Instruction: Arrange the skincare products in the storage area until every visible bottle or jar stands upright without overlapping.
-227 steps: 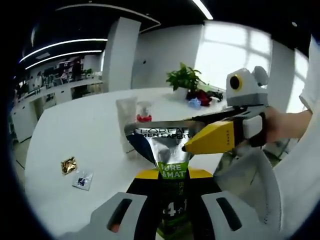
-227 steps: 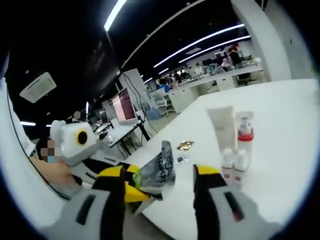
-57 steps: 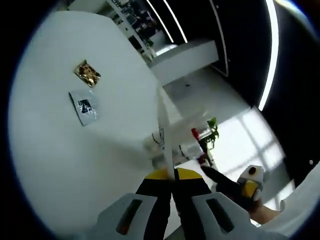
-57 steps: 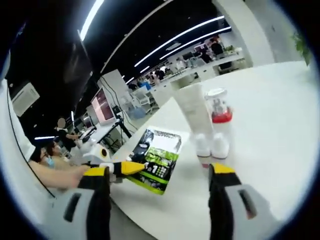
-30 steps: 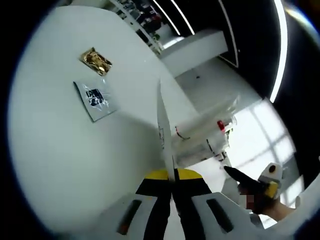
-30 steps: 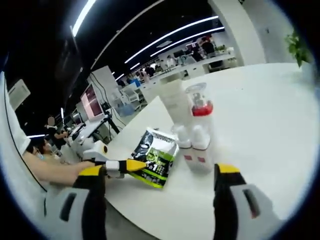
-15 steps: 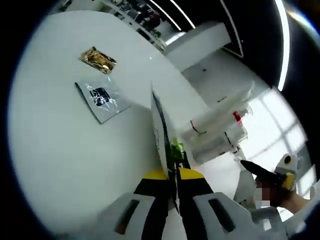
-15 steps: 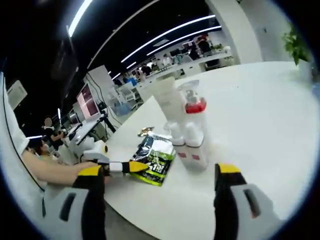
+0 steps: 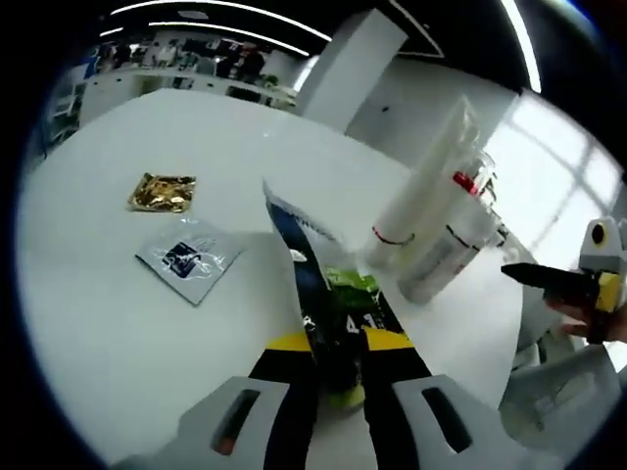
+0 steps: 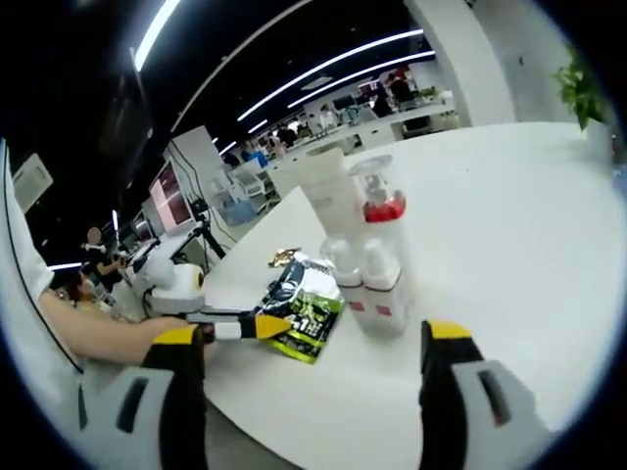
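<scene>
On the white bench, skincare pouch clamped in the left hand-held gripper

Left hand-held gripper (image 9: 333, 367) has its yellow-tipped jaws closed tight on the bottom edge of the green-and-black pouch (image 9: 328, 294), which is tilted up off the bench (image 9: 118, 343) at an angle, not standing. Just past it on the right side of the left gripper view are the white tube (image 9: 421, 191) and the red-collared pump bottle (image 9: 451, 245), close together, and from the right gripper view two small white bottles (image 10: 367, 269) stand in front of them, looks like touching but hard to say for sure. A gold sachet (image 9: 163, 191) and a clear sachet (image 9: 189, 258) lie flat further left. Right hand-held gripper (image 10: 309, 357) hangs near the bench edge with jaws wide apart, holding nothing.
</scene>
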`<act>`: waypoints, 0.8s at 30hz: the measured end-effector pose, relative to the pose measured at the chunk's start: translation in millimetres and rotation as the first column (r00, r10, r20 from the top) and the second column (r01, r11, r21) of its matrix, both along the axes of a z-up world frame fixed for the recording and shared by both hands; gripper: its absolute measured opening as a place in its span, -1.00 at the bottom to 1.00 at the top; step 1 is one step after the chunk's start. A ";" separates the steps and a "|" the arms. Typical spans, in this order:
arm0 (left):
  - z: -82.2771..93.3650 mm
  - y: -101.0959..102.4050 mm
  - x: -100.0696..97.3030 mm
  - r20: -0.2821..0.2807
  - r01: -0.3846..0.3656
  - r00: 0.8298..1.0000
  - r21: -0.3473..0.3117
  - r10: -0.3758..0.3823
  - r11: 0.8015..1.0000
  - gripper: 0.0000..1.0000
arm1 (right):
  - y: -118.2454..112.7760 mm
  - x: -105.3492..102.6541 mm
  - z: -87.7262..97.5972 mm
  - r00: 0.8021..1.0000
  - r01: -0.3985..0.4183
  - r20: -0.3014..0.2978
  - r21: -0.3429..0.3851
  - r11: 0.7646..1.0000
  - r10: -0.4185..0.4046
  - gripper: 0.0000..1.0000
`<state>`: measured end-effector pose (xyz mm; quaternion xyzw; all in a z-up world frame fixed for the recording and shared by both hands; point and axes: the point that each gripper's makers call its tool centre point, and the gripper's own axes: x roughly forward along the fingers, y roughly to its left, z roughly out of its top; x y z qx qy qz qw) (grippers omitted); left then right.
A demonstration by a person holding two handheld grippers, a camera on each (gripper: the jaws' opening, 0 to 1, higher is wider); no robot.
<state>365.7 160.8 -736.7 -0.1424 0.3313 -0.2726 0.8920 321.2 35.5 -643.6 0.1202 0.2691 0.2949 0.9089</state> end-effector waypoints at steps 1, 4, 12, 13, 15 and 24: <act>0.0 0.4 -0.4 0.010 0.011 1.000 0.024 -0.011 1.000 -0.70 | -0.3 -0.2 -0.6 1.000 0.000 0.000 -0.001 1.000 0.000 0.83; 0.2 2.0 -1.7 0.028 0.034 0.999 0.080 -0.036 0.996 -0.61 | -2.1 -1.1 -2.5 1.000 0.003 -0.001 -0.005 1.000 -0.003 0.83; -1.9 6.4 -4.8 0.041 0.082 0.995 0.173 -0.090 0.982 -0.37 | -6.0 -4.2 -9.9 1.000 -0.008 0.004 -0.051 0.999 0.008 0.83; -1.9 7.2 -5.0 0.042 0.083 0.995 0.180 -0.092 0.980 -0.33 | -6.1 -4.3 -9.9 1.000 -0.008 0.004 -0.051 0.999 0.008 0.83; -1.4 8.5 -6.5 0.043 0.090 0.994 0.197 -0.101 0.976 -0.29 | -6.1 -4.1 -9.5 1.000 -0.005 0.005 -0.046 0.999 0.006 0.82; 4.7 21.5 -9.5 0.065 0.080 0.993 0.258 -0.099 0.963 -0.16 | -7.7 -4.2 -4.6 1.000 -0.002 0.023 -0.048 0.999 0.003 0.83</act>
